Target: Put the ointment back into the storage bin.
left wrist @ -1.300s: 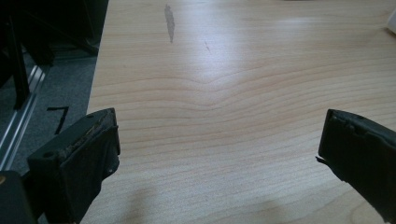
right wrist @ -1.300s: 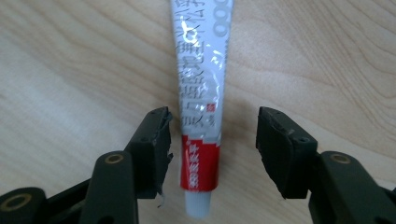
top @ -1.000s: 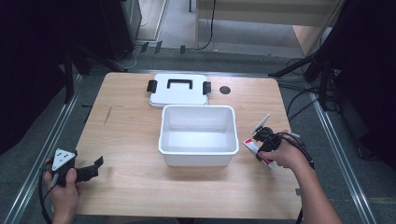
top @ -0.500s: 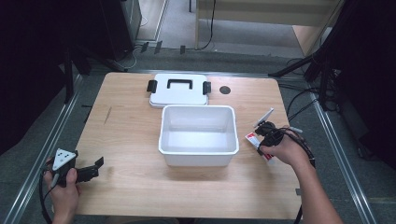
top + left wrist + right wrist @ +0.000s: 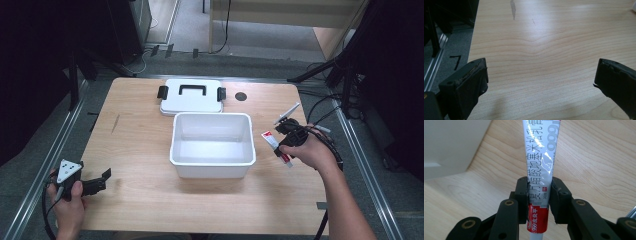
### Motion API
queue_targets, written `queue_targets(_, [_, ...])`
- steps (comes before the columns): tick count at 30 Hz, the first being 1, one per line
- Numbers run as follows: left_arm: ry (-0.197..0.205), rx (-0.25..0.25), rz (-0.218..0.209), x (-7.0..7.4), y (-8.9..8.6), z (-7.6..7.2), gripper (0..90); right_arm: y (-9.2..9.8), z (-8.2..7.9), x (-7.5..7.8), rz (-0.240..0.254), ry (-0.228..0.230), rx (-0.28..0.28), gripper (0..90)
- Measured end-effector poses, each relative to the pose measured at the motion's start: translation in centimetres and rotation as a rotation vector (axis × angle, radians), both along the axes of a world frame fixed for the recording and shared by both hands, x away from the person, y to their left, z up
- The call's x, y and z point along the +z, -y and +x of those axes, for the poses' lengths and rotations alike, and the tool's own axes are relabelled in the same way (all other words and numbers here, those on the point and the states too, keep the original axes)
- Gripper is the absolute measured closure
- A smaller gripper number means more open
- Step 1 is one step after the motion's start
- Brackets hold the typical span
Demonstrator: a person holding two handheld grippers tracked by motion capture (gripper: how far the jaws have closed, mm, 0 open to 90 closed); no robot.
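A white and silver ointment tube (image 5: 540, 157) with a red band near its lower end stands between my right gripper's (image 5: 539, 192) jaws, which are shut on it just above the band. In the high view the tube (image 5: 272, 141) hangs a little above the table, right of the white bin (image 5: 212, 167), with the right gripper (image 5: 284, 146) closed on it. My left gripper (image 5: 102, 180) rests low at the table's front left, its jaws wide open over bare wood (image 5: 541, 80) with nothing between them.
The bin is open and bare inside. Its white lid (image 5: 190, 102), with a black handle and black side clips, lies flat behind it. A small dark round hole (image 5: 241, 96) sits in the tabletop beside the lid. Metal rails run along both table sides.
My right hand has risen with the tube, lifting it off the wood beside the bin. The left hand and gripper have stayed where they were.
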State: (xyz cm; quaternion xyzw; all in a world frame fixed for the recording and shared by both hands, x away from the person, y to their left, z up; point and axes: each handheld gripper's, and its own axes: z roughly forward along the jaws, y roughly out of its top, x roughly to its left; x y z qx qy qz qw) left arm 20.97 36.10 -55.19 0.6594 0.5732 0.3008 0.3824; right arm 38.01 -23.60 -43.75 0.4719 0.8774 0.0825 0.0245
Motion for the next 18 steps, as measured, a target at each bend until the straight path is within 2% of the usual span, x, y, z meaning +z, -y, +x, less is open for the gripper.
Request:
queue_targets(1, [0.0,0.0,-0.001,0.0,0.0,0.0,0.0,-0.2,0.1,0.7,0.006,-0.004,0.003,71.4])
queue_targets(6, [0.0,-0.003,-0.001,0.0,0.0,0.0,0.0,-0.7,0.3,2.0,0.003,-0.009,-0.001,71.3])
queue_targets(11, [0.002,-0.001,0.001,0.0,0.0,0.0,0.0,-1.3,0.5,3.5,0.025,-0.007,-0.013,71.3])
queue_targets(18, [0.007,0.0,0.0,0.0,0.0,0.0,0.0,-2.2,0.8,4.7,0.017,-0.006,0.003,71.3])
